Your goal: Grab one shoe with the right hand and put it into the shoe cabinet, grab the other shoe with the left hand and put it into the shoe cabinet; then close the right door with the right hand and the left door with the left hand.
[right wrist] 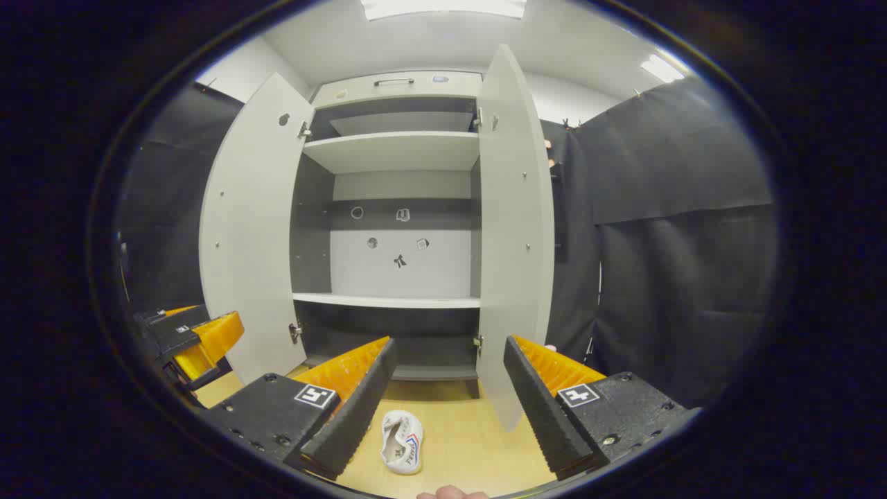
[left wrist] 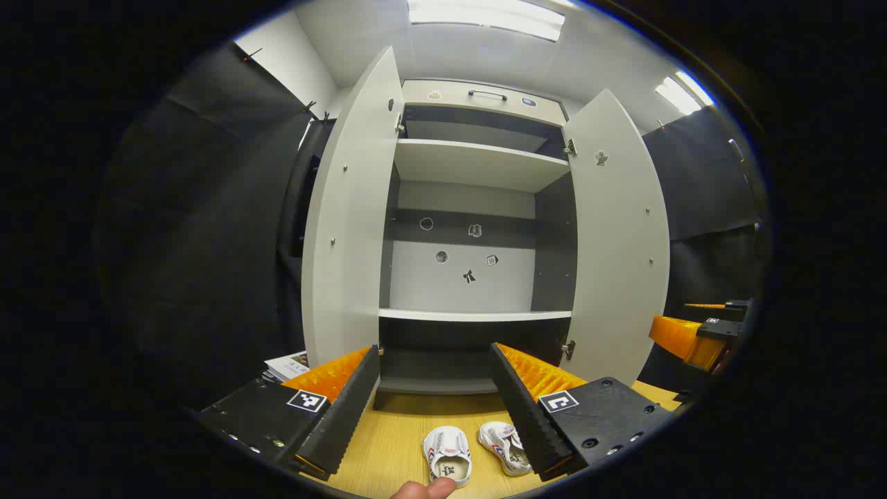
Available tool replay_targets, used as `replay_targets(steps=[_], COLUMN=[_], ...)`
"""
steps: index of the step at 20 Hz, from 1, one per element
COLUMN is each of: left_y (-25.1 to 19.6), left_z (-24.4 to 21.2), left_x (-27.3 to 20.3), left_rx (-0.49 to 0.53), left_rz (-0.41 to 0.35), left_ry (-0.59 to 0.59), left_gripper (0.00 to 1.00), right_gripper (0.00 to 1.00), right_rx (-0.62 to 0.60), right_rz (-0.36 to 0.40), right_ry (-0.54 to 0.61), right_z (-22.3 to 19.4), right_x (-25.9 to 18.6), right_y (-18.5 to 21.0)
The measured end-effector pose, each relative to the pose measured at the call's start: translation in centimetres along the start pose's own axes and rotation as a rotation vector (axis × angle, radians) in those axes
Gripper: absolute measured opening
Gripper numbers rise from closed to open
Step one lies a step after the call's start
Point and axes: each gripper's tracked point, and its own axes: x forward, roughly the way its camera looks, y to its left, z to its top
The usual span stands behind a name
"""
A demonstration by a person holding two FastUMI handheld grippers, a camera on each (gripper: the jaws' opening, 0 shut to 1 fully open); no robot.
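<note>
Left gripper view shows the task barely begun: both shoes lie on the wooden tabletop (left wrist: 395, 450) in front of the shoe cabinet (left wrist: 478, 166), none of them on a shelf yet. I count two shoes, the left shoe (left wrist: 448, 454) and the right shoe (left wrist: 504, 447), side by side and just apart, with a fingertip (left wrist: 429, 489) at the bottom edge near them. The cabinet has two doors, the left door (left wrist: 350, 222) and the right door (left wrist: 617, 242), both swung wide open. Two shelves show inside, bare apart from small stickers on the back wall.

The left gripper (left wrist: 435, 378) has its fingers spread wide and holds nothing; the right gripper (right wrist: 449, 371) is likewise spread wide and empty, with one shoe on the tabletop below it. Left to do, as I judge it: both grabs, both placements, then both doors closed.
</note>
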Motion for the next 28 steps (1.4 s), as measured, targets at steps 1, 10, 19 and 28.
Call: replay_targets(steps=[1,10,19,28], left_y=[0.0,-0.5,-1.2,-0.8], left_z=[0.0,-0.2,0.2,0.4], left_x=[0.0,0.4,0.4,0.1], left_rx=[0.004,0.013,0.021,0.027], left_rz=[-0.001,-0.023,-0.044,-0.04], left_ry=[0.0,0.0,-0.006,-0.016], left_gripper=[0.95,0.95,0.95,0.95], right_gripper=[0.99,1.0,0.99,1.0], right_rx=[0.001,0.015,0.015,0.011], right_rz=[0.001,-0.004,-0.013,-0.002], right_ry=[-0.002,-0.025,-0.043,-0.018], right_z=[0.1,0.6,1.4,0.3], right_x=[0.1,0.2,0.0,0.3], right_y=[0.0,0.0,-0.2,0.2])
